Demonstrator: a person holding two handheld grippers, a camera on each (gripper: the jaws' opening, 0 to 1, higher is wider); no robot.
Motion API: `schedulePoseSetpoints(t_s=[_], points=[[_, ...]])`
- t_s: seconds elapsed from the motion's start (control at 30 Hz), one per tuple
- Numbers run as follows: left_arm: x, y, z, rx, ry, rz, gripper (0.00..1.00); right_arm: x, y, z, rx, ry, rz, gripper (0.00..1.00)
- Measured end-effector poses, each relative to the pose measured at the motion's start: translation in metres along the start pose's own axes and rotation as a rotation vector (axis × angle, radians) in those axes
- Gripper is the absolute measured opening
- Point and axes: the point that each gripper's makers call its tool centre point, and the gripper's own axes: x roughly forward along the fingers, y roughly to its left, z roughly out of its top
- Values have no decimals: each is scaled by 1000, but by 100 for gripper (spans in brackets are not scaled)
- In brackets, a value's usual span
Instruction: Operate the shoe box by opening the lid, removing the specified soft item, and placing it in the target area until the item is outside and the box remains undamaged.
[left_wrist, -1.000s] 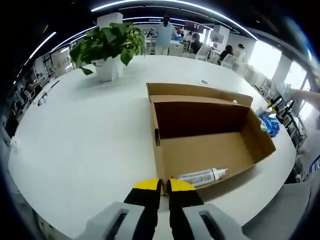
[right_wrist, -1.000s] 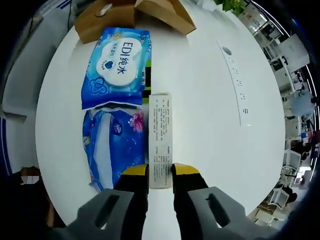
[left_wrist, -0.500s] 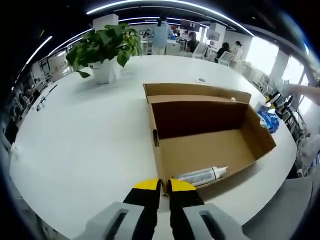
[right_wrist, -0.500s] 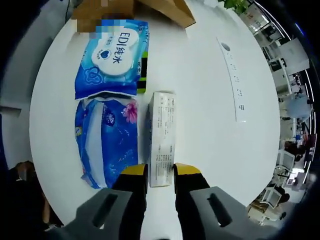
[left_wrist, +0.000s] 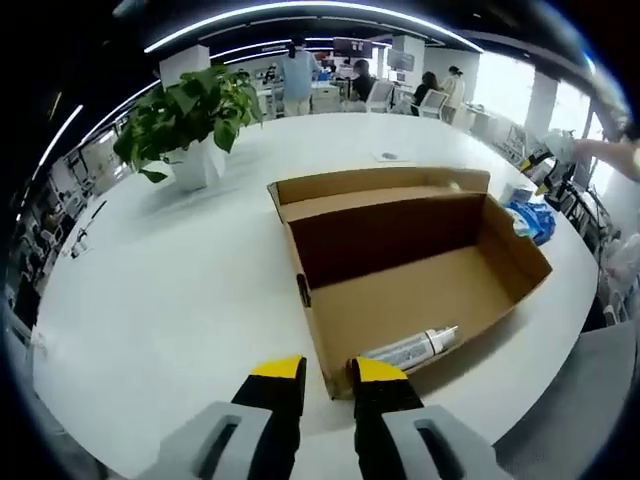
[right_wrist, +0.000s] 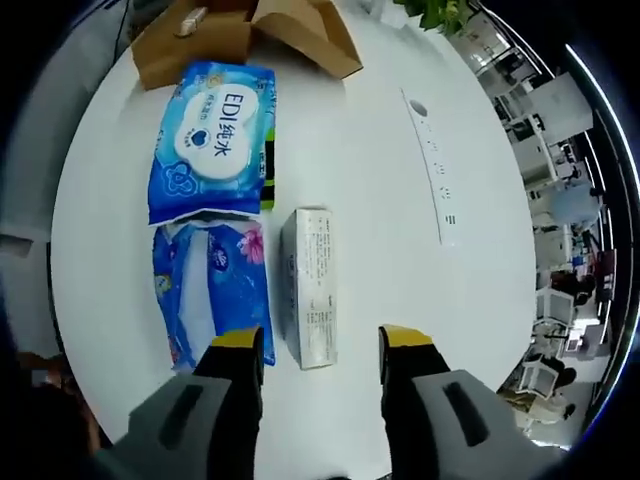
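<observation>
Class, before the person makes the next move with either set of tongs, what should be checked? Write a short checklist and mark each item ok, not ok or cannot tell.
1. Shoe box lid open: ok.
2. Box undamaged: cannot tell; no tear shows on the walls in sight.
3. Right tongs free of the white carton: ok, jaws spread, carton lying flat on the table.
4. Blue wipes pack and floral blue pack outside the box: ok.
5. Box emptied: not ok, a tube lies inside by the near wall.
6. Left tongs empty: ok.
</observation>
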Motion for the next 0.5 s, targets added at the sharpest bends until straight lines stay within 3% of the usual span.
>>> schedulePoseSetpoints(t_s=[0.23, 0.37, 0.5], points=[[-5, -5, 10, 40, -19, -22, 23, -13, 5, 9, 104, -61, -36, 59], [-5, -8, 6, 57, 22, -43, 26, -24, 16, 16, 167, -102, -40, 67], [-7, -13, 8, 95, 19, -72, 30, -36, 25, 22, 213, -142, -65, 72]])
